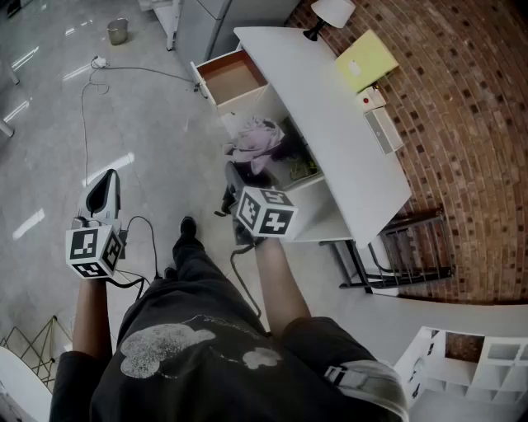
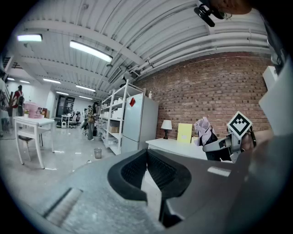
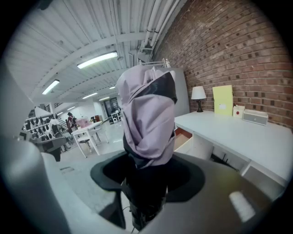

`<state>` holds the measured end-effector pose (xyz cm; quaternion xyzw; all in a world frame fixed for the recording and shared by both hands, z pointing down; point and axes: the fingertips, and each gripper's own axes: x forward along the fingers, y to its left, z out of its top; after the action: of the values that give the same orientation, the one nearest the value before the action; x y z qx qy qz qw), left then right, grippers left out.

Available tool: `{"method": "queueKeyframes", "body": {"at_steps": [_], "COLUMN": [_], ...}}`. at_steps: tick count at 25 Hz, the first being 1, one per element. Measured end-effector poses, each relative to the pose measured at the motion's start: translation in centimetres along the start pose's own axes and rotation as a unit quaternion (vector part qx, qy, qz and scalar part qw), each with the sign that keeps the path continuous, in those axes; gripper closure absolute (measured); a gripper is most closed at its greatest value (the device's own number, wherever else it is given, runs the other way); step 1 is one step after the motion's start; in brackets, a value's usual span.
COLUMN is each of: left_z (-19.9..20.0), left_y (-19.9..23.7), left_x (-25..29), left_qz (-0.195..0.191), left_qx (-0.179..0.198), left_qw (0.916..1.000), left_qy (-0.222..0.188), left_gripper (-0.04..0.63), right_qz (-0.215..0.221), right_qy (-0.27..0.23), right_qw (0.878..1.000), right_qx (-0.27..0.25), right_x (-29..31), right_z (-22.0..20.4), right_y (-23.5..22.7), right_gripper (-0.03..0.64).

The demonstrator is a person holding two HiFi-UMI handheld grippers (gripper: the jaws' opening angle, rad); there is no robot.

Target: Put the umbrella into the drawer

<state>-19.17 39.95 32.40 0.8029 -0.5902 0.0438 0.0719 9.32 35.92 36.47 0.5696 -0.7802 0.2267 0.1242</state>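
The folded umbrella [image 1: 257, 142], lilac with black, stands up out of my right gripper [image 1: 239, 188], which is shut on its dark lower end. In the right gripper view the umbrella [image 3: 149, 119] fills the middle, rising from between the jaws of the right gripper [image 3: 146, 185]. It hangs in front of the white desk [image 1: 330, 107], short of the open drawer [image 1: 233, 78], whose brown inside is empty. The drawer [image 3: 183, 137] shows behind the umbrella. My left gripper [image 1: 103, 191] is held out to the left over the floor, jaws together and holding nothing; its own view shows the left gripper [image 2: 146, 157] the same way.
On the desk stand a lamp [image 1: 330, 12], a yellow folder [image 1: 365, 59] and a small white box [image 1: 373, 99]. A metal bucket [image 1: 118, 31] and a cable [image 1: 124, 74] lie on the floor. A black frame [image 1: 404, 247] stands at the desk's near end, a white shelf [image 1: 470, 363] beyond it.
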Motion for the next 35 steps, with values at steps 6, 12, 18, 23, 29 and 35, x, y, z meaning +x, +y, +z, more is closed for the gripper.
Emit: {"method": "queueKeyframes", "body": {"at_steps": [6,12,18,23,29,35], "left_z": [0.0,-0.1,-1.5,-1.6,-2.4,-1.7], "left_y": [-0.3,-0.6,0.6,0.9,1.4,3.5], "left_x": [-1.0,-2.0,-3.8,-3.2,-0.7,4.0], "left_qz": [0.003,0.002,0.013,0.008,0.000,-0.005], "left_qx": [0.006,0.007,-0.008,-0.010,-0.008,-0.001], "left_qw": [1.0000,1.0000,0.9998,0.9998,0.9997,0.9996], "left_qy": [-0.004,-0.002,0.014,0.016,0.024,0.029], "left_gripper": [0.585,0.584,0.586,0.584,0.584,0.584], "right_qz": [0.002,0.001,0.003,-0.001,-0.009,-0.012], "right_qy": [-0.003,-0.008,-0.007,0.000,0.008,0.015], "right_qw": [1.000,1.000,1.000,1.000,1.000,1.000], "right_qx": [-0.002,-0.011,-0.010,-0.002,0.007,0.017], "right_x": [-0.9,-1.4,-1.7,-1.4,1.0,5.9], "right_z": [-0.2,0.4,0.1,-0.1,-0.3,0.9], "right_y": [0.5,0.6,1.3,1.1,-0.1,-1.0], "right_gripper": [0.387,0.387,0.387,0.387,0.385,0.385]}}
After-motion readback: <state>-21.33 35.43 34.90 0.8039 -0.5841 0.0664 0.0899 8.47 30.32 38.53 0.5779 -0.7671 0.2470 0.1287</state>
